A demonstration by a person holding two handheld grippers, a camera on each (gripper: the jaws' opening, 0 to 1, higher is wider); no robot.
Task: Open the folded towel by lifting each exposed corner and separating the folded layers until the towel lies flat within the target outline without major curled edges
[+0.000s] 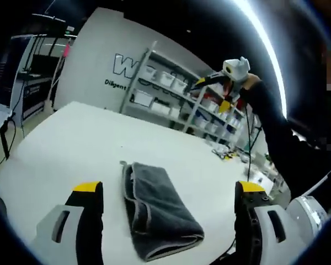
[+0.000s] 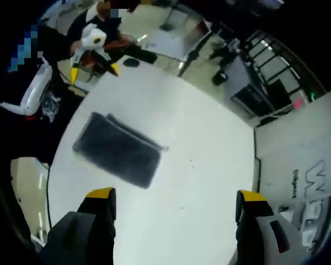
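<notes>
A grey towel [image 1: 154,212] lies folded into a long strip on the white table [image 1: 77,143], its layered hemmed edge on the left. My left gripper [image 1: 169,189] is open above its near end, one jaw on each side, touching nothing. Up at the right, a hand in a dark sleeve holds my right gripper [image 1: 223,88] high, yellow tips apart. In the right gripper view the same towel [image 2: 118,149] lies far below on the table [image 2: 198,138]. My right gripper [image 2: 175,194] is open and holds nothing. My left gripper [image 2: 92,52] shows at the upper left.
Metal shelves with white bins [image 1: 171,91] stand behind the table before a lettered wall. Small items [image 1: 227,154] lie at the table's far right edge. A person in dark clothes [image 1: 298,154] stands at the right. Dark racks [image 2: 265,83] stand on the floor beyond.
</notes>
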